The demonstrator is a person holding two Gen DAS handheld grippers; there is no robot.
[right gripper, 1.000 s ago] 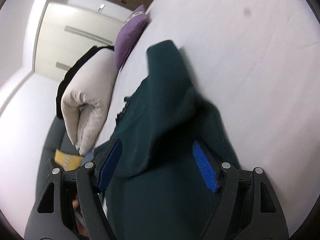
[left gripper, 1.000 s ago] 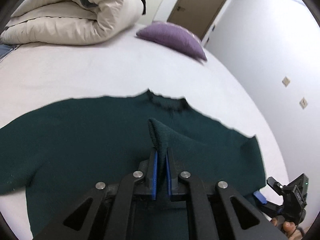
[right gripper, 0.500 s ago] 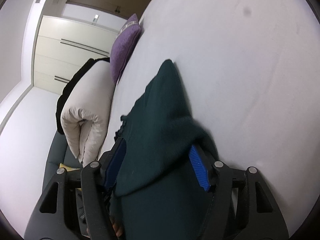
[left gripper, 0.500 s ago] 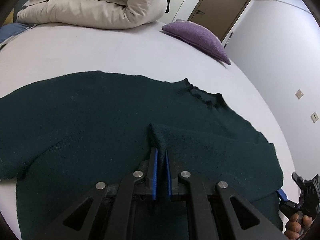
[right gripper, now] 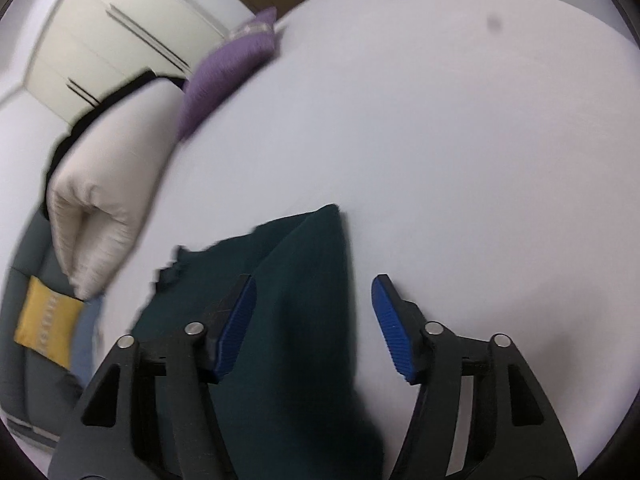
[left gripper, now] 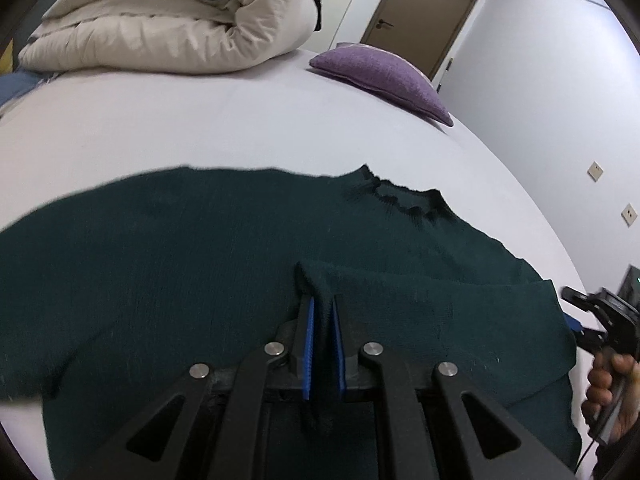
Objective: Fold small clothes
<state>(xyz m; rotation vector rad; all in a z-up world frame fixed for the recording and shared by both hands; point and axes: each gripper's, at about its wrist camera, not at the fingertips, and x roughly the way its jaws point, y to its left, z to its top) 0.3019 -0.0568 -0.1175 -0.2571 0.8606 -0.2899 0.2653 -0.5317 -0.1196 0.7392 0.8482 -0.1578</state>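
A dark green knit sweater [left gripper: 180, 248] lies spread on the white bed [left gripper: 240, 120], neckline at the far right. My left gripper [left gripper: 322, 312] is shut on a pinched fold of the sweater, the cloth held between its blue pads. The sweater's right part is folded over the body. In the right wrist view the folded sweater edge [right gripper: 304, 280] lies below my right gripper [right gripper: 314, 296], which is open with its blue pads wide apart above the cloth. The right gripper also shows at the right edge of the left wrist view [left gripper: 592, 320].
A rolled beige duvet [left gripper: 172, 28] and a purple cushion [left gripper: 380, 72] lie at the far side of the bed. A door [left gripper: 424, 8] stands behind. A grey sofa with a yellow cushion [right gripper: 44, 316] is left of the bed.
My right gripper has opened wider and let the sweater edge drop flat onto the bed. My left gripper has kept its pinch and drawn the fold across the sweater.
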